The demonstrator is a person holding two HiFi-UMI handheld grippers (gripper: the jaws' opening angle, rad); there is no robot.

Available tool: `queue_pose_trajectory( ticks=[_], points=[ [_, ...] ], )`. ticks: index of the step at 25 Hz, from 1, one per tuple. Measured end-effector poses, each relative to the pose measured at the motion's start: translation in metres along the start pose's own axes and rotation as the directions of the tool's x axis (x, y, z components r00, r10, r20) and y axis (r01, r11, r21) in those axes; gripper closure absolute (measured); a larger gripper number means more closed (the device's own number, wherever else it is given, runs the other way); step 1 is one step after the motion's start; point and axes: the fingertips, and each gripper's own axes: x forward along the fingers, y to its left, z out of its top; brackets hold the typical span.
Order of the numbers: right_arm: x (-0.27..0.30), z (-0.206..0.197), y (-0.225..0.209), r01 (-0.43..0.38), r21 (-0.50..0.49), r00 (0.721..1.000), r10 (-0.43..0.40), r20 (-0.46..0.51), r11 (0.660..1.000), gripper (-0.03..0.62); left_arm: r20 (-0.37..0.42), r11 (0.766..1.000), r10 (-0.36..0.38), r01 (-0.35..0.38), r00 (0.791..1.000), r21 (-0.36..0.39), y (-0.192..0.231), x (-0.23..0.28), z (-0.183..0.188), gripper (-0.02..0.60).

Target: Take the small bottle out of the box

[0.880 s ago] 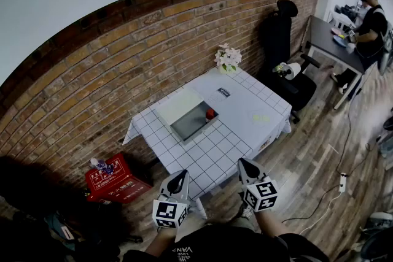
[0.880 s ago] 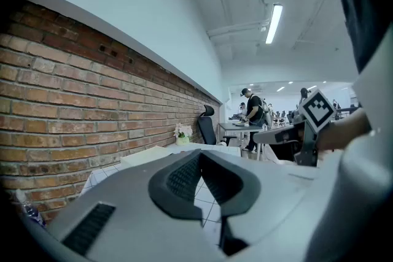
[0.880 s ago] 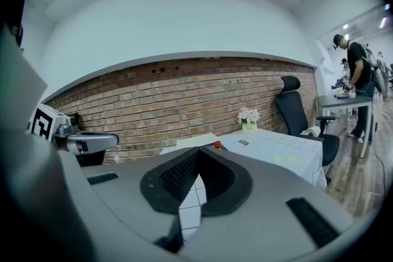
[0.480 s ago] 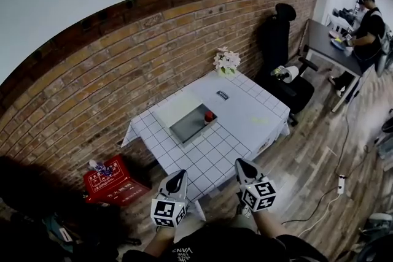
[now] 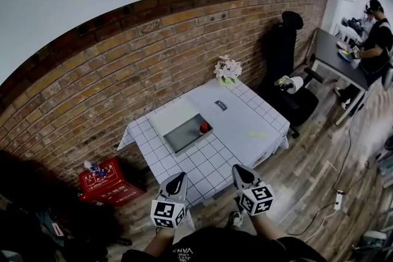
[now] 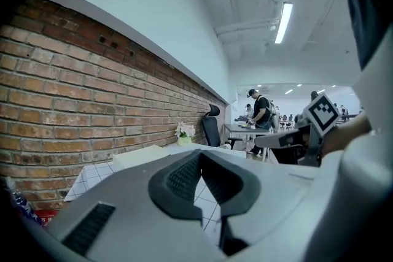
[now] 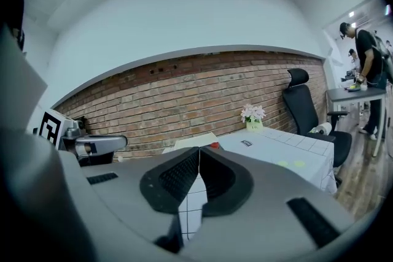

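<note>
An open box [image 5: 184, 134] with its pale lid flapped back lies on the checked tablecloth, left of the table's middle. A small bottle with a red cap [image 5: 203, 127] stands in the box's right end; its red cap [image 7: 214, 145] peeps over the box edge in the right gripper view. My left gripper [image 5: 180, 179] and right gripper [image 5: 239, 171] hang side by side in front of the table's near edge, well short of the box. Both are shut with nothing between the jaws.
The table [image 5: 239, 126] stands against a brick wall, with a flower pot [image 5: 228, 70] at its far corner and a small card [image 5: 221, 105]. A black office chair [image 5: 288, 70] is to the right, a red crate [image 5: 109, 184] on the floor left. A person [image 5: 371, 40] works at a desk far right.
The view has shifted slightly; the table sits a little farther left and lower in the head view. Both grippers keep their places relative to each other and stay shut.
</note>
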Motion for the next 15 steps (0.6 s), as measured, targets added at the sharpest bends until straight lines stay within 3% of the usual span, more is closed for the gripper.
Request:
queue_pose_trajectory(
  ticks=[15],
  points=[
    [0.036, 0.009, -0.079, -0.195, -0.036, 0.977, 0.191, -0.092, 0.980, 0.591, -0.012, 0.983, 0.181, -0.181, 0.983, -0.037, -0.033, 0.078, 0.003, 0.571]
  ],
)
